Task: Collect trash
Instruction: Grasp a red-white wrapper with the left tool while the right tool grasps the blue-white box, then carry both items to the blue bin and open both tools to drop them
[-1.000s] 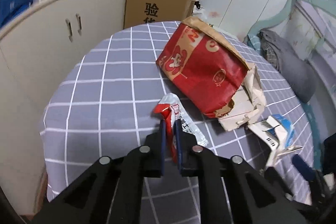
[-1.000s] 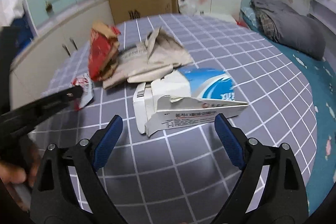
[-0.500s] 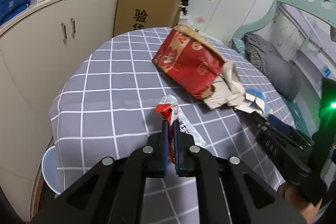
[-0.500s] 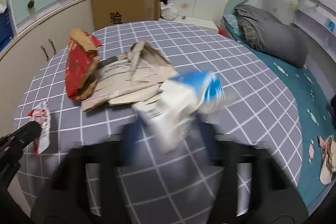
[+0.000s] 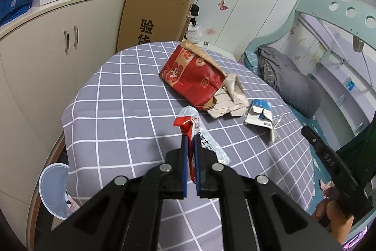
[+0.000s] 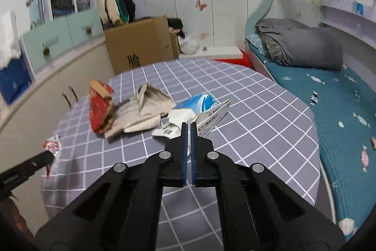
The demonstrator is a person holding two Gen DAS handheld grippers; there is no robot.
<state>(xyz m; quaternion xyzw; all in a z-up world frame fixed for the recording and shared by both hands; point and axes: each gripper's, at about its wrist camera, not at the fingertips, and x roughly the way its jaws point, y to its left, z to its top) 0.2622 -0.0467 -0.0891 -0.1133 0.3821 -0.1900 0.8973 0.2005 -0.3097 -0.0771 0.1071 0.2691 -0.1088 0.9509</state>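
Left gripper (image 5: 190, 140) jaws clamped on wrapper (image 5: 190, 127), tilted downward. Right gripper (image 6: 187, 127) jaws just closing, pinching carton (image 6: 199, 109) edge.

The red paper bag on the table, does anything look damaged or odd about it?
Yes. The red paper bag lies on its side, crumpled, its lower end torn open with ragged brown edges, resting against crushed beige paper.

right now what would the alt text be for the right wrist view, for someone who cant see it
The right gripper has just closed its blue pads on a flap of a torn blue-and-white carton over a grey checked tablecloth. Left of it lie crumpled beige paper and a red paper bag; the left gripper holds a red-and-white wrapper at the left edge.
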